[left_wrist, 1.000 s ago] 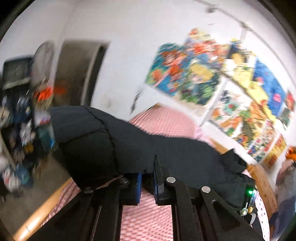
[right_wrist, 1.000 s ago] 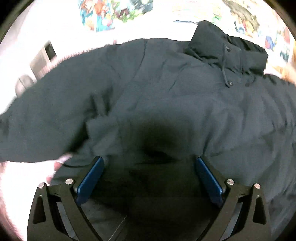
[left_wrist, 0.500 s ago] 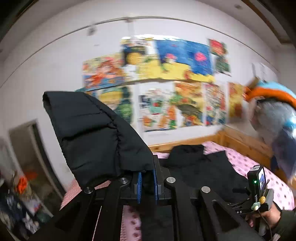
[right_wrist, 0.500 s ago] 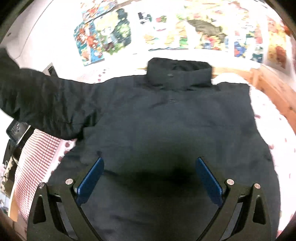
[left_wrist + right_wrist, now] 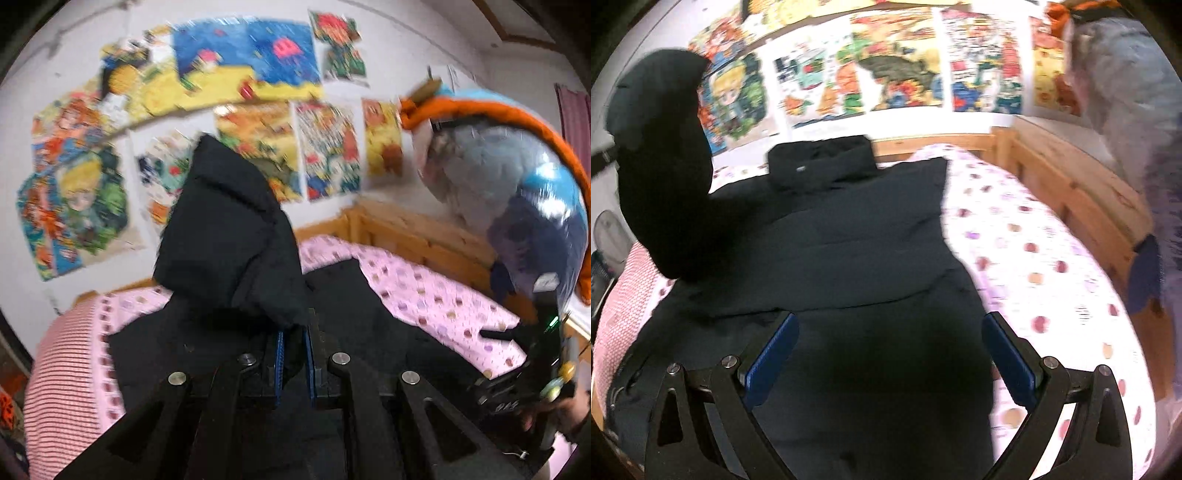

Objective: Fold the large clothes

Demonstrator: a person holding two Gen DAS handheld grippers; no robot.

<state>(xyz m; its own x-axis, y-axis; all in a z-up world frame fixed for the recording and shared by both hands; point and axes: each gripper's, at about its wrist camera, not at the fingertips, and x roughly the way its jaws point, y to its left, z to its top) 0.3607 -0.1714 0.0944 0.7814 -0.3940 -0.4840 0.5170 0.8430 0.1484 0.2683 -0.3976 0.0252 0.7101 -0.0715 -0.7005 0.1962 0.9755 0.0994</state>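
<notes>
A large black padded jacket (image 5: 857, 236) lies flat on the pink bed, its collar (image 5: 820, 162) toward the poster wall. My left gripper (image 5: 294, 339) is shut on the cuff end of one sleeve (image 5: 229, 236), which stands up in front of the camera above the jacket's body (image 5: 369, 332). In the right wrist view that raised sleeve (image 5: 661, 166) arches up at the left. My right gripper (image 5: 890, 354) hovers open over the lower part of the jacket, with nothing between its blue pads (image 5: 772, 354).
The bed has a dotted pink sheet (image 5: 1034, 258) and a striped pink part (image 5: 62, 376) at the left. A wooden bed frame (image 5: 1067, 184) runs along the right. Colourful posters (image 5: 243, 62) cover the wall. A bagged plush toy (image 5: 509, 192) hangs at the right. A hand (image 5: 569, 410) holds the other handle.
My left gripper has swung the held sleeve from the doorway side round over the jacket, rolling as it went. My right gripper has drawn back and risen, still open.
</notes>
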